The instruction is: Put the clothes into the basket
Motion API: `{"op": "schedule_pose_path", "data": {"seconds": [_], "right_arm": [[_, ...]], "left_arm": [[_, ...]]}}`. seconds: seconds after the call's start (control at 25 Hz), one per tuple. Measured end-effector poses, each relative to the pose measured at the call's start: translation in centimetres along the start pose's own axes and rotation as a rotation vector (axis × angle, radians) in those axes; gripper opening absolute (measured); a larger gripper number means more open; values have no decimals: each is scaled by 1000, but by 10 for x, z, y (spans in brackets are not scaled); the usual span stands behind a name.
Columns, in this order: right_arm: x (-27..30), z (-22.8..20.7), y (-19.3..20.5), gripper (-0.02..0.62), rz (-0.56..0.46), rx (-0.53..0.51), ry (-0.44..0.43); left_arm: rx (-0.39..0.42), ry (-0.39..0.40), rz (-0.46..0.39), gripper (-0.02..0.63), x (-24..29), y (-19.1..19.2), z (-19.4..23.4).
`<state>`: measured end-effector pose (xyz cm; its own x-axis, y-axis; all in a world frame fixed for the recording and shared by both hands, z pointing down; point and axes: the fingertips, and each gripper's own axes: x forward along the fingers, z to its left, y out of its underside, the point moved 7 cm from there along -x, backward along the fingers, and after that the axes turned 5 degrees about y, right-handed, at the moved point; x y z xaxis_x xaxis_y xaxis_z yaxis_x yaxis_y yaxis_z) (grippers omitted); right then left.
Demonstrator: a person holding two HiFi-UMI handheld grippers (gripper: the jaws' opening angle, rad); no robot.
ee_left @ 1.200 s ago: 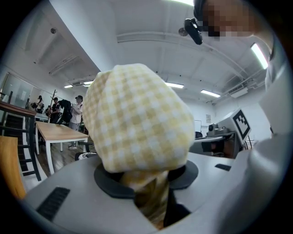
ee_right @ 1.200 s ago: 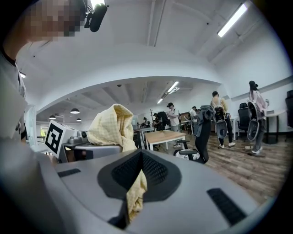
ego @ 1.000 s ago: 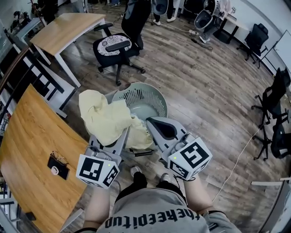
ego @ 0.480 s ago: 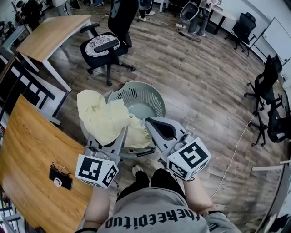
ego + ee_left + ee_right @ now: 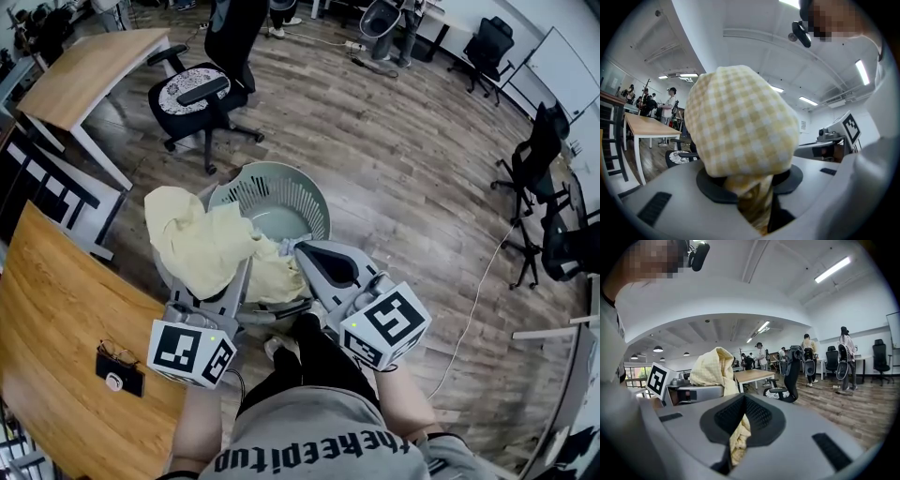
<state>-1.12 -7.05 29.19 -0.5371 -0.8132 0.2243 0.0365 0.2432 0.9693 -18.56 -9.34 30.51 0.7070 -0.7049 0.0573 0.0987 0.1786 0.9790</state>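
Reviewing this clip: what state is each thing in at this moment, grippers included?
left gripper: shut on yellow checked cloth.
right gripper: shut on yellow checked cloth.
yellow checked cloth: bunched, held by both grippers over the near rim of the basket, not inside yet.
basket: upright on the floor, visible bottom bare.
office chair: upright, unoccupied.

A wood-plank floor (image 5: 403, 169) runs across the room. At the left stands a dark-grained wooden table (image 5: 56, 309), with a pair of eyeglasses (image 5: 117, 352) lying against a small black object (image 5: 120, 373) on it. Farther back stands a paler table (image 5: 84, 70) on white legs, and near it an office chair (image 5: 192, 89) with a patterned seat. More black chairs (image 5: 539, 155) stand at the right, and a white cable (image 5: 478, 300) trails over the floor. Several people (image 5: 806, 355) stand at the far wall.
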Motion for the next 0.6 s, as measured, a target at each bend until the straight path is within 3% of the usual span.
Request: {"op": "schedule_pose_path", "data": {"seconds": [0.6], "right_arm": [[26,-26,-6,8,14,8,-44]], "left_arm": [[-5,-59,4,161,24,-8,18]]}}
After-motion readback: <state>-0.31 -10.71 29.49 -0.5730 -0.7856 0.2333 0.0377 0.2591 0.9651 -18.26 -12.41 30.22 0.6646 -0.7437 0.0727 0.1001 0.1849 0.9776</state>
